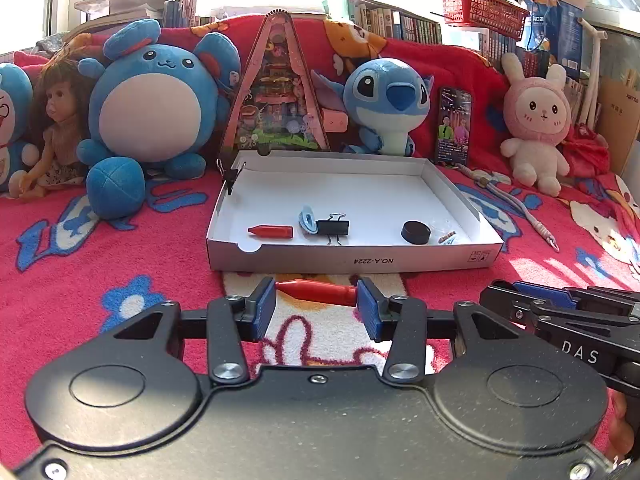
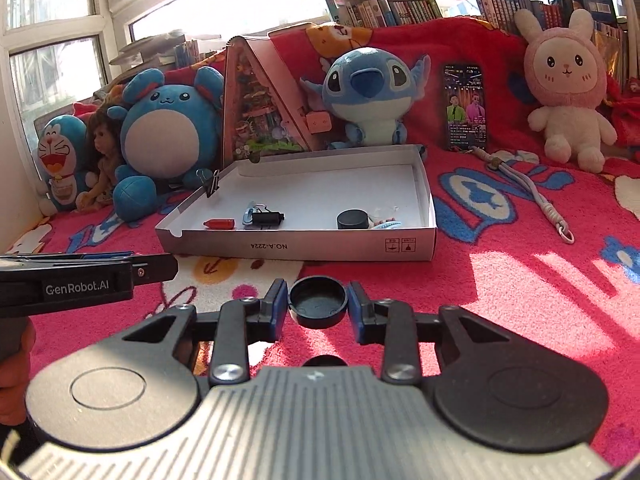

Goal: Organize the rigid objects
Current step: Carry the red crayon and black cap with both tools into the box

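Note:
My left gripper [image 1: 316, 294] is shut on a red crayon-shaped piece [image 1: 316, 292], held crosswise between its blue pads just in front of the white shallow box [image 1: 352, 262]. My right gripper [image 2: 318, 300] is shut on a black round cap [image 2: 318, 306], hollow side up, in front of the same box [image 2: 296, 246]. Inside the box lie another red crayon piece [image 1: 271, 232], a black binder clip [image 1: 333, 227], a light blue item [image 1: 307, 219] and a black round cap [image 1: 416, 232]. A binder clip [image 1: 231, 176] grips the box's back left corner.
Plush toys, a doll [image 1: 56, 120], a triangular picture box [image 1: 276, 92] and a propped phone [image 1: 454, 126] line the back on the red blanket. A lanyard [image 1: 516, 204] lies right of the box. The right gripper's body [image 1: 560, 316] is at my left view's right edge.

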Motion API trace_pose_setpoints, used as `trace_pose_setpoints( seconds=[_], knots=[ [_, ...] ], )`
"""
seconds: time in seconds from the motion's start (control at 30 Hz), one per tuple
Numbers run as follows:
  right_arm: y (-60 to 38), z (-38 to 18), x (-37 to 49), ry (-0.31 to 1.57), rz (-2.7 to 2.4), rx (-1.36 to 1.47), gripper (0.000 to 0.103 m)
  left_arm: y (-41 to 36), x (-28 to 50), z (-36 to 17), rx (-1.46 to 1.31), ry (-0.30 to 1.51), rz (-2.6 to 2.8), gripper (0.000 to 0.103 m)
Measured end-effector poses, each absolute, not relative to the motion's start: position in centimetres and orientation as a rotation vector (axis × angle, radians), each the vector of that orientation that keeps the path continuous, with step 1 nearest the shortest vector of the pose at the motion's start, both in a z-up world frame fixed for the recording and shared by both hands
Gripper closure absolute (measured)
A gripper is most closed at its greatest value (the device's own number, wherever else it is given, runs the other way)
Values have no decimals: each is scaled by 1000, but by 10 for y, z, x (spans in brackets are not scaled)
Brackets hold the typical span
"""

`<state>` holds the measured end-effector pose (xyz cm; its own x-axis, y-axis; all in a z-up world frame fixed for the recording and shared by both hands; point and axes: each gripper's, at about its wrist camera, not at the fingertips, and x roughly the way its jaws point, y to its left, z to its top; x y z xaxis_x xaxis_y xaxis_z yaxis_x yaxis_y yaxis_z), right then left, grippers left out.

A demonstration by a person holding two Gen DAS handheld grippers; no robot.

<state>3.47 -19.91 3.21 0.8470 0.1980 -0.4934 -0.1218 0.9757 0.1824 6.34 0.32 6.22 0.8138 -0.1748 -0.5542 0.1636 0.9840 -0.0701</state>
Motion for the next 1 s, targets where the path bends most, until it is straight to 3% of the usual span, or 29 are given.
trace_pose_setpoints(
  seconds=[1.0],
  knots=[
    [-214,58,173,617,100,168,66,-21,242,61,-20,759,-66,61]
  ],
)
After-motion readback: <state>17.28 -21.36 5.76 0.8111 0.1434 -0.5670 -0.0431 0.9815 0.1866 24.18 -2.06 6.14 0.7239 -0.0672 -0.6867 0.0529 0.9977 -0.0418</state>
